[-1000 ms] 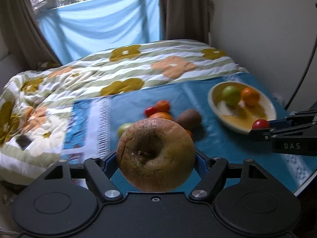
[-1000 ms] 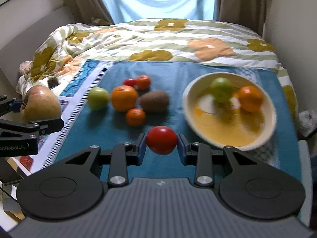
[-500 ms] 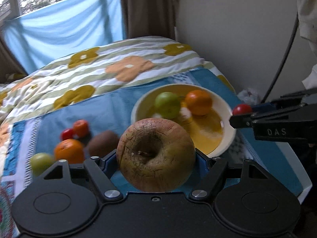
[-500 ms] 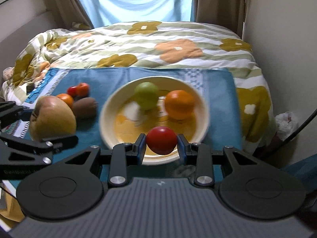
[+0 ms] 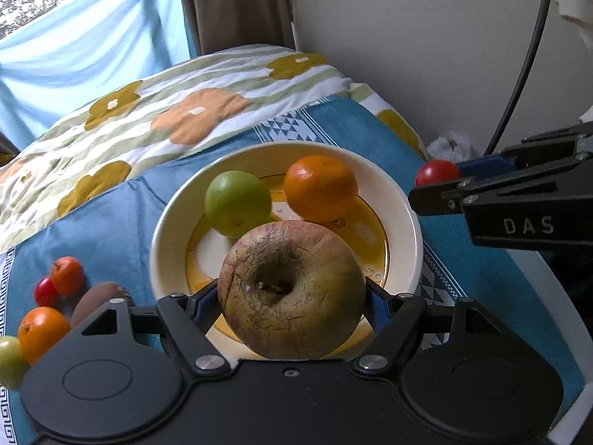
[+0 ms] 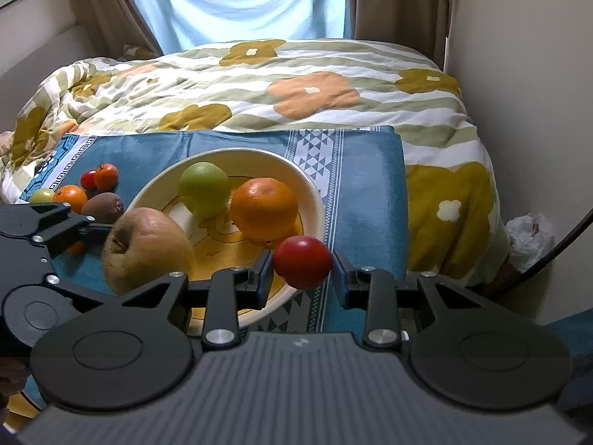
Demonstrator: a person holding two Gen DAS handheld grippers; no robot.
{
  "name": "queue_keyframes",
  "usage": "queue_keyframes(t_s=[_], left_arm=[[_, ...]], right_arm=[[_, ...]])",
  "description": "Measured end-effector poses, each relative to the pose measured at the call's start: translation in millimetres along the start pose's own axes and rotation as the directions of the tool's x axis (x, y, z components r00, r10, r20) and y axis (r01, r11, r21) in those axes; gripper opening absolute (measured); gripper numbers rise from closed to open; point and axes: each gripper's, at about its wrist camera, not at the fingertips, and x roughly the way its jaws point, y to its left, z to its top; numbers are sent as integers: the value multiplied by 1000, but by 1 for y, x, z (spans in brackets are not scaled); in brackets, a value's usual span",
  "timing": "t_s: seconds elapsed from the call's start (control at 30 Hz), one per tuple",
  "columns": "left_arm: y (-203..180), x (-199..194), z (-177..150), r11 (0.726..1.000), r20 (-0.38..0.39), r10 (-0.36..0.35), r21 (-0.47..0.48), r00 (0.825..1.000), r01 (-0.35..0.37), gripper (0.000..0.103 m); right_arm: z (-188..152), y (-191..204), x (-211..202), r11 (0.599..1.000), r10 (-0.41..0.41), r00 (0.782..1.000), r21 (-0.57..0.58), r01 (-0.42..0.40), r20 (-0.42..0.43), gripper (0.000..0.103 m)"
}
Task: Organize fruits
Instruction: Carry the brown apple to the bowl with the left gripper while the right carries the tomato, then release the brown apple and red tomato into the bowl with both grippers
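My left gripper [image 5: 292,296] is shut on a wrinkled brownish apple [image 5: 291,289], which hangs over the near part of the cream bowl [image 5: 404,200]. In the bowl lie a green apple [image 5: 237,202] and an orange [image 5: 320,187]. From the right wrist view the same apple [image 6: 146,250] hangs at the bowl's [image 6: 311,185] left rim. My right gripper [image 6: 302,263] is shut on a small red tomato [image 6: 302,261], held above the bowl's near right rim.
Left of the bowl, on the blue cloth [image 6: 370,170], lie a kiwi [image 6: 103,205], an orange [image 6: 70,196], two small red-orange fruits [image 6: 105,176] and a green fruit [image 6: 42,195]. A flowered quilt [image 6: 296,85] covers the bed behind. A wall and a cable [image 5: 526,55] stand at the right.
Both grippers have swung right from the loose fruits to the bowl and come lower. The apple and the tomato stay gripped; the bowl now fills the middle of both views.
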Motion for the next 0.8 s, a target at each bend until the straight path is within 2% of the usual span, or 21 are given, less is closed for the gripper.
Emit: queue_keyframes(t_s=[0.27, 0.33, 0.37, 0.47, 0.8], left_arm=[[-10, 6, 3, 1000, -23, -22, 13, 999, 22, 83], [-11, -4, 5, 1000, 15, -11, 18, 1000, 10, 100], [-11, -10, 6, 1000, 35, -8, 16, 999, 8, 103], [-7, -23, 5, 1000, 60, 5, 9, 998, -5, 103], [11, -54, -14, 996, 68, 75, -58, 995, -71, 103]], right_arm=[[2, -8, 2, 1000, 3, 1000, 19, -3, 9, 48], [2, -9, 0, 1000, 2, 1000, 19, -2, 12, 48], [2, -10, 0, 1000, 3, 1000, 20, -3, 12, 48], [3, -10, -2, 1000, 7, 1000, 25, -7, 17, 48], [9, 0, 4, 998, 59, 998, 19, -59, 2, 48]])
